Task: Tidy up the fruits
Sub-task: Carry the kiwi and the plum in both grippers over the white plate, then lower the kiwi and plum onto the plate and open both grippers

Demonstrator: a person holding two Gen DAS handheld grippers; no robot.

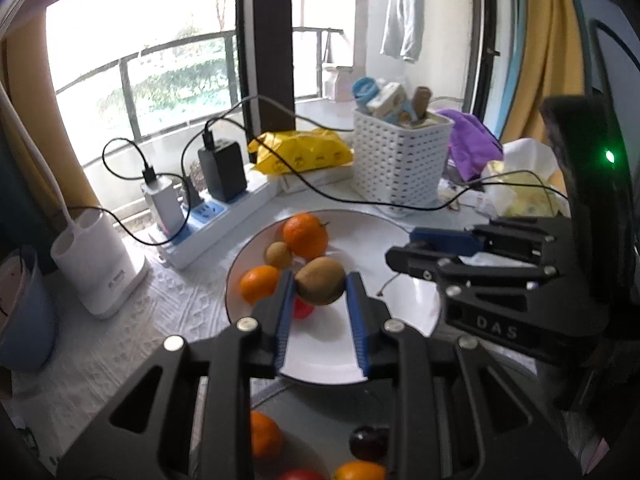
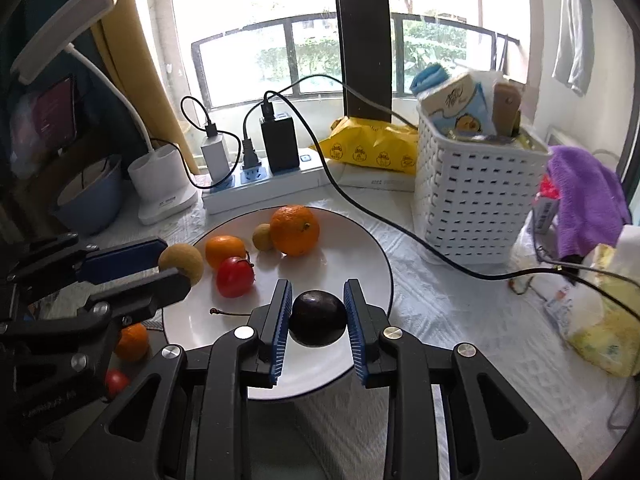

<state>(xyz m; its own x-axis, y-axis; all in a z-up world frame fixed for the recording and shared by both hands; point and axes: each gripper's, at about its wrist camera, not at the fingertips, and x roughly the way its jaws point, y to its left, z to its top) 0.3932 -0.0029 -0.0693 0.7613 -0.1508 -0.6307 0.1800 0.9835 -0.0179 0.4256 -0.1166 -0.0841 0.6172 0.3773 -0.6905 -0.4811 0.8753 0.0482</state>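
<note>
left to right: a blue bowl (image 2: pixel 90 196) and a white lamp base (image 2: pixel 162 184) stand at the table's far left, a power strip (image 2: pixel 260 186) with chargers beside them; the left gripper (image 1: pixel 320 286), over the white plate (image 2: pixel 360 240), has its blue pads closed on a brown kiwi (image 1: pixel 321 280); on the plate lie a small orange (image 2: pixel 225 251), a red fruit (image 2: pixel 235 277), a small brown fruit (image 2: pixel 262 237) and a large orange (image 2: pixel 295 230); the right gripper (image 2: pixel 317 312) clamps a dark plum (image 2: pixel 317 318) above the plate's near part; a white basket (image 2: pixel 472 200) and a purple cloth (image 2: pixel 584 200) stand further right; an orange (image 1: pixel 264 434) lies off the plate
</note>
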